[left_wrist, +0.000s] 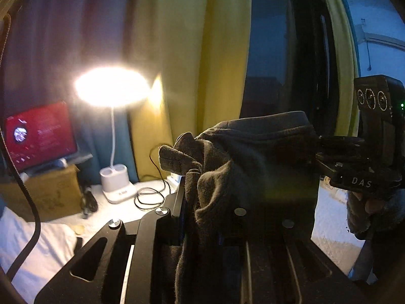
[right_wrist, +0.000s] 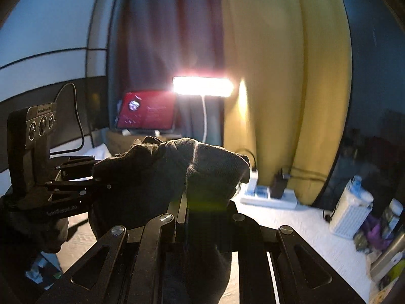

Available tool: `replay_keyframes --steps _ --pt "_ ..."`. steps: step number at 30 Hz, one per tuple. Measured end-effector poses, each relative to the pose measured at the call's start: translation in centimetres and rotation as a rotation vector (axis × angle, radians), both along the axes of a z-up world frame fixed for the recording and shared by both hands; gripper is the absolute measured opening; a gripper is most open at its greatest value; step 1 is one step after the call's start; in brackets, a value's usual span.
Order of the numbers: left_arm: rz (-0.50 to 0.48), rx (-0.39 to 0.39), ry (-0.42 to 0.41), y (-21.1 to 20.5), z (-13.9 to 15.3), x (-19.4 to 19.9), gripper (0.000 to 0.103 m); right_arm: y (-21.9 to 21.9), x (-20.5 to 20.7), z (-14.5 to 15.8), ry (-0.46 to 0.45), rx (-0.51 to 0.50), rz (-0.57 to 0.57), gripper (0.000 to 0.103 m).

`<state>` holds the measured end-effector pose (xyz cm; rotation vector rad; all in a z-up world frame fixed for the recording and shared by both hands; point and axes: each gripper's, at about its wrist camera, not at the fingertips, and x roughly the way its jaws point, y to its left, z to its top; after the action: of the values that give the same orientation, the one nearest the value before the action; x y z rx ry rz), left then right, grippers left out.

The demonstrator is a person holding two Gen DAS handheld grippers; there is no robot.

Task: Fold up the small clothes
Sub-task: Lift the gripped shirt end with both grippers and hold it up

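Holding dark garment [left_wrist: 255, 167] aloft btwn both, left tool [left_wrist: 188, 185] clenched on one edge, right tool [right_wrist: 186, 195] clenched on other

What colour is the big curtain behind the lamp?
The curtain is yellow, seen best in the right wrist view, just right of the glowing lamp.

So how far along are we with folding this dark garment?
Done: the small dark fleecy garment is picked up, hanging off the white bedding. In hand: the left gripper and right gripper each pinch one end, with the cloth bunched and sagging between them. Left: no clean fold shows yet, so it needs spreading, folding and setting down.
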<state>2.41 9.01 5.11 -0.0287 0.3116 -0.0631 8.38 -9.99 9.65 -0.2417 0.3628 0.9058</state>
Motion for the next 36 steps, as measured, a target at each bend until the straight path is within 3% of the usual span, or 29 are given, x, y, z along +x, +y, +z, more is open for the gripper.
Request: replay_keyframes --steps 12,21,29,36 --pt "0.063 0.063 -0.137 0.8 4.1 -6.3 0.016 0.8 -7.8 5.2 -0.162 0.056 0.099 0.014" --pt "0.127 0.114 -0.208 2.2 5.7 -11.0 0.016 1.5 -12.1 7.5 -0.218 0.091 0.166 0.014" --pt "0.194 0.130 -0.179 4.0 5.3 -12.8 0.016 4.0 -14.2 7.1 -0.198 0.093 0.247 0.014" --pt "0.218 0.096 -0.091 6.8 2.4 -11.5 0.016 6.4 -12.6 4.0 -0.117 0.043 0.241 0.014"
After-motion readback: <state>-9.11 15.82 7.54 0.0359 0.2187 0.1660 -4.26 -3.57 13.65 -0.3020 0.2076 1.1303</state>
